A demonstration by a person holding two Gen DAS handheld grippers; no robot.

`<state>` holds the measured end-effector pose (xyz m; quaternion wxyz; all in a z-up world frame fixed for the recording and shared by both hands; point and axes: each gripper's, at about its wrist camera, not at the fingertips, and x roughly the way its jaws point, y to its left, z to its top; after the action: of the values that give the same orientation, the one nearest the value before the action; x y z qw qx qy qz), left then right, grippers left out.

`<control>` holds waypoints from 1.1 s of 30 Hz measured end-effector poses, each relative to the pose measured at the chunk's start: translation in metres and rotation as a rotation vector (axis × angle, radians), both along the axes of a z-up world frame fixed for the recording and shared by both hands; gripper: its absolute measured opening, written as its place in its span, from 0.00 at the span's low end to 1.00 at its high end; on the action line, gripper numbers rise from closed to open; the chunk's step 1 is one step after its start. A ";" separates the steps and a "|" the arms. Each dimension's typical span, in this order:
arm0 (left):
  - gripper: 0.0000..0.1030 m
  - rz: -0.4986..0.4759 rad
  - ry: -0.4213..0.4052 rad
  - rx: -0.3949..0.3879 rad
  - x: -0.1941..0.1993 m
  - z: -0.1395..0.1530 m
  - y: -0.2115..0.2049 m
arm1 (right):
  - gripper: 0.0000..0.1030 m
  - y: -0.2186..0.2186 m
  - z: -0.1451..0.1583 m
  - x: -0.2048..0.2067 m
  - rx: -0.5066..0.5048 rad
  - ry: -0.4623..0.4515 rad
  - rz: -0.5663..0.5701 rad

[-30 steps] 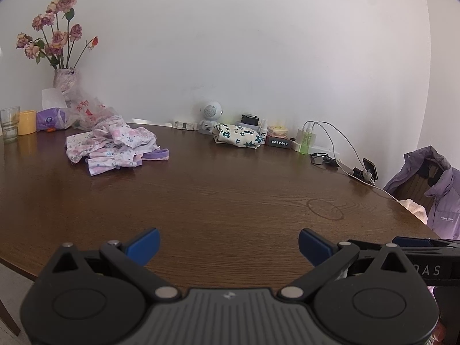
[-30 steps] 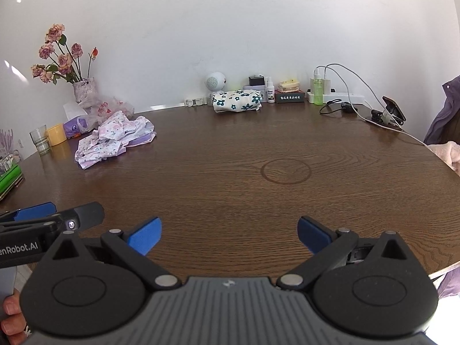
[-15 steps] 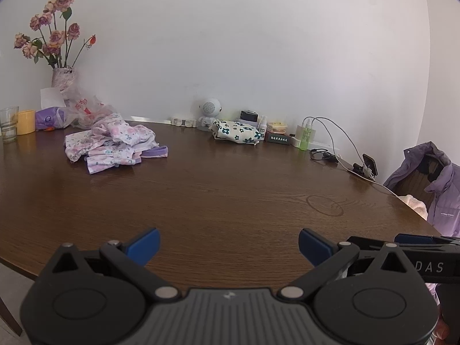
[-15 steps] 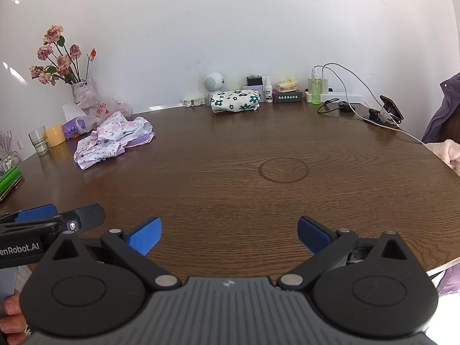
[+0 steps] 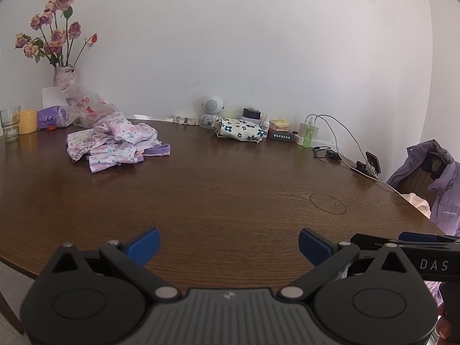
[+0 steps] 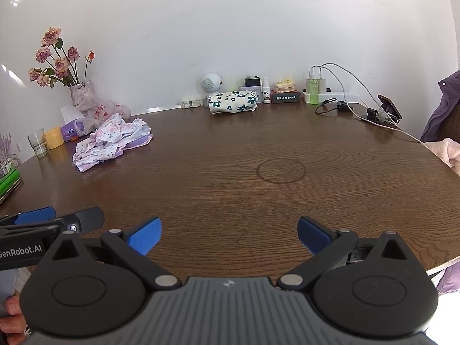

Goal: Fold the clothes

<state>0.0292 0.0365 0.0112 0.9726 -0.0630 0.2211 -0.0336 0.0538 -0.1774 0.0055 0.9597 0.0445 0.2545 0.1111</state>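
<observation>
A crumpled pink-and-purple floral garment (image 5: 115,143) lies on the far left of the brown wooden table (image 5: 230,201); it also shows in the right wrist view (image 6: 110,142). A folded white cloth with dark green flowers (image 5: 238,130) sits at the back by the wall, also in the right wrist view (image 6: 232,101). My left gripper (image 5: 229,245) is open and empty over the table's near edge. My right gripper (image 6: 228,235) is open and empty, also at the near edge. Both are far from the clothes.
A vase of roses (image 5: 64,76), a plastic bag, a glass (image 5: 10,123) and a yellow cup stand at the back left. A round speaker (image 5: 212,106), small boxes, bottles, a power strip with cables (image 6: 330,95) and a phone (image 6: 388,109) line the back right. A purple jacket (image 5: 442,189) hangs on a chair.
Both grippers have tilted slightly upward, so the table and objects sit a little lower in view. Both stay open and empty.
</observation>
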 end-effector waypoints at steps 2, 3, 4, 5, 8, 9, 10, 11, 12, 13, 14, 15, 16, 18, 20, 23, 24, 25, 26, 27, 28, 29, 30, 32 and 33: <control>1.00 0.001 0.000 -0.001 0.000 0.000 0.001 | 1.00 0.000 0.000 0.000 0.001 0.001 0.000; 1.00 0.002 0.000 -0.002 0.000 0.000 0.001 | 1.00 0.000 0.000 0.000 0.002 0.001 0.000; 1.00 0.002 0.001 -0.002 0.000 0.000 0.001 | 1.00 0.000 0.000 0.000 0.003 0.000 -0.001; 1.00 0.003 0.001 -0.003 0.000 0.000 0.001 | 1.00 0.000 0.001 0.000 0.003 0.001 0.000; 1.00 0.005 0.000 -0.005 -0.001 0.000 0.002 | 1.00 -0.001 0.001 0.000 0.001 0.004 0.004; 1.00 0.006 0.000 -0.006 -0.001 0.000 0.002 | 1.00 0.000 0.000 0.000 0.002 0.005 0.007; 1.00 0.007 0.000 -0.007 -0.001 0.000 0.002 | 1.00 0.000 0.000 0.000 0.001 0.004 0.009; 1.00 0.007 0.002 -0.007 0.000 0.000 0.002 | 1.00 0.001 0.000 0.000 0.000 0.002 0.010; 1.00 0.008 0.004 -0.008 0.000 0.000 0.003 | 1.00 0.001 0.001 0.000 0.000 0.000 0.010; 1.00 0.008 0.006 -0.008 0.000 0.000 0.003 | 1.00 0.001 0.001 0.000 0.000 -0.001 0.010; 1.00 0.008 0.008 -0.009 0.001 0.000 0.003 | 1.00 0.002 0.001 0.000 0.000 -0.001 0.010; 1.00 0.007 0.009 -0.008 0.001 0.000 0.003 | 1.00 0.002 0.001 -0.001 -0.001 -0.001 0.008; 1.00 0.006 0.009 -0.008 0.001 -0.001 0.002 | 1.00 0.002 0.001 -0.001 -0.001 0.000 0.008; 1.00 0.005 0.010 -0.009 0.001 -0.001 0.002 | 1.00 0.002 0.001 0.000 -0.001 0.003 0.006; 1.00 0.008 0.010 -0.010 0.001 -0.001 0.003 | 1.00 0.002 0.001 0.000 -0.001 0.003 0.005; 1.00 0.009 0.008 -0.011 0.001 -0.001 0.003 | 1.00 0.003 0.001 0.000 -0.003 0.002 0.005; 1.00 0.010 0.009 -0.011 0.001 -0.001 0.003 | 1.00 0.003 0.001 0.000 -0.004 0.002 0.006; 1.00 0.011 0.009 -0.011 0.001 -0.001 0.003 | 1.00 0.003 0.001 0.000 -0.004 0.002 0.007; 1.00 0.011 0.010 -0.011 0.001 -0.001 0.003 | 1.00 0.003 0.001 0.000 -0.003 0.003 0.008; 1.00 0.011 0.009 -0.011 0.001 -0.001 0.003 | 1.00 0.003 0.000 0.000 -0.002 0.003 0.009; 1.00 0.011 0.009 -0.011 0.001 0.000 0.003 | 1.00 0.003 0.000 0.000 -0.003 0.004 0.009; 1.00 0.010 0.008 -0.011 0.001 0.000 0.003 | 1.00 0.003 0.000 0.000 -0.003 0.004 0.009; 1.00 0.010 0.008 -0.011 0.001 0.000 0.003 | 1.00 0.003 0.000 0.000 -0.004 0.004 0.009; 1.00 0.009 0.009 -0.011 0.001 -0.001 0.003 | 1.00 0.004 0.000 0.000 -0.006 0.003 0.009; 1.00 0.009 0.010 -0.011 0.001 -0.001 0.003 | 1.00 0.004 0.000 0.000 -0.007 0.003 0.009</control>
<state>0.0305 0.0393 0.0104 0.9713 -0.0696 0.2254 -0.0303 0.0540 -0.1735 0.0054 0.9589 0.0402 0.2567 0.1142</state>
